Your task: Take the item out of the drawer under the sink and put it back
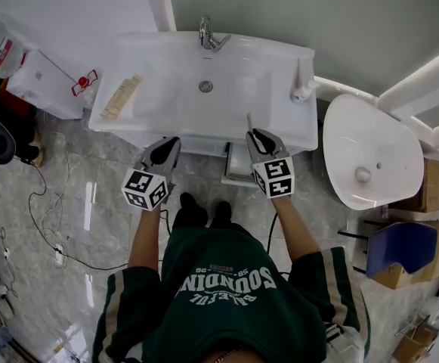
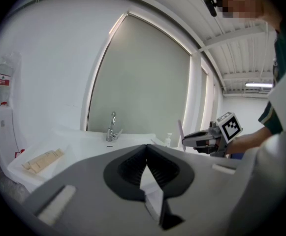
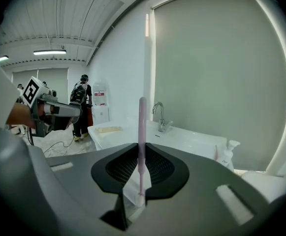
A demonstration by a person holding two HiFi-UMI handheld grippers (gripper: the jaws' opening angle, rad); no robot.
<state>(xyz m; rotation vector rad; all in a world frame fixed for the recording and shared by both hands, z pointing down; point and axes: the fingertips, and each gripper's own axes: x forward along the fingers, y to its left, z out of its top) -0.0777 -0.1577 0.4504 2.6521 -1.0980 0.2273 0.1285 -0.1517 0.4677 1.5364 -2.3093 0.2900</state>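
Observation:
My right gripper [image 3: 141,157] is shut on a thin pink stick-like item [image 3: 142,132] that stands upright between its pads, its top well above the jaws. In the head view this gripper [image 1: 255,138] hovers at the front edge of the white sink [image 1: 166,89], with the item [image 1: 249,120] poking up over the rim. Just below it, a drawer [image 1: 239,174] stands pulled out from under the sink. My left gripper [image 1: 170,144] hangs at the sink's front, left of the drawer. Its jaws [image 2: 146,149] are shut with nothing between them.
On the sink are a faucet [image 1: 210,36], a pump bottle [image 1: 302,89] at the right and a beige pack [image 1: 121,97] at the left. A toilet [image 1: 370,153] stands to the right. Cables [image 1: 53,225] trail on the floor at the left. People stand far off [image 3: 79,107].

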